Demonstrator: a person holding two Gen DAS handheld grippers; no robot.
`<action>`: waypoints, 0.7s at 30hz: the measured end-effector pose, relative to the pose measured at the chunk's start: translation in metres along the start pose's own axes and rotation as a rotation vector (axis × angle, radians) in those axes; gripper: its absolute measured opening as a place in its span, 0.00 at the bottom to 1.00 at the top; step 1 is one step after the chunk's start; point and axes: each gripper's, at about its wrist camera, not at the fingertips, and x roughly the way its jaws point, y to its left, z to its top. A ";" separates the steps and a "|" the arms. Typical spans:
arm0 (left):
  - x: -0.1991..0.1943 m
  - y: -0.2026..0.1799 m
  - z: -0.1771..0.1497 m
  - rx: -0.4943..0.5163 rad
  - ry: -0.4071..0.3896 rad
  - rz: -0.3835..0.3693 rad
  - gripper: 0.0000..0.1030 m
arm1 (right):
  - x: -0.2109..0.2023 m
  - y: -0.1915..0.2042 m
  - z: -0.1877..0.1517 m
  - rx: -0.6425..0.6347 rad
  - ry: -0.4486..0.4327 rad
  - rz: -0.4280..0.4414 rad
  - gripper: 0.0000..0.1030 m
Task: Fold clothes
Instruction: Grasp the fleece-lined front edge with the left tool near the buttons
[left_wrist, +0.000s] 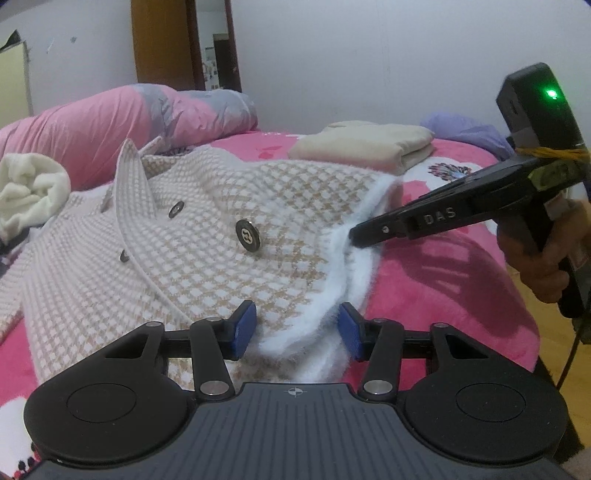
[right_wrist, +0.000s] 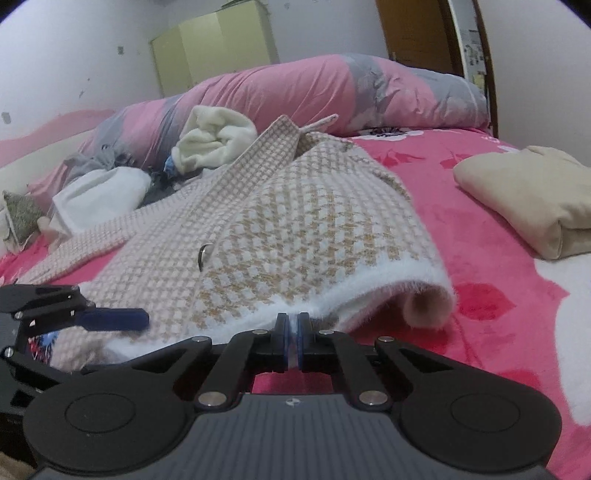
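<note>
A houndstooth beige-and-white jacket (left_wrist: 207, 236) with dark buttons and a fuzzy white hem lies on the pink bed blanket (left_wrist: 443, 277). My left gripper (left_wrist: 297, 330) stands open at the near end of that hem, with the fuzzy edge bunched between its blue pads. My right gripper (left_wrist: 354, 236) comes in from the right, held by a hand (left_wrist: 546, 266), and bites the hem farther along. In the right wrist view that gripper (right_wrist: 291, 332) is shut on the white edge of the jacket (right_wrist: 295, 221). One blue left fingertip (right_wrist: 114, 319) lies over the cloth at the left.
A folded beige garment (left_wrist: 365, 147) sits behind the jacket. A cream rolled garment (left_wrist: 29, 188) and loose clothes (right_wrist: 99, 195) lie to the left. A pink-grey duvet (left_wrist: 110, 118) runs along the back. The bed edge drops to wooden floor (left_wrist: 546, 332) on the right.
</note>
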 end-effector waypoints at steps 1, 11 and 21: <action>0.000 -0.001 0.000 0.007 0.001 -0.005 0.41 | 0.002 0.000 -0.002 0.001 0.002 -0.010 0.04; -0.002 -0.001 -0.001 -0.062 -0.013 -0.028 0.09 | -0.010 -0.017 -0.018 0.207 -0.055 0.025 0.06; -0.007 0.003 -0.001 -0.059 0.007 -0.031 0.11 | -0.005 -0.016 -0.019 0.238 -0.060 0.013 0.07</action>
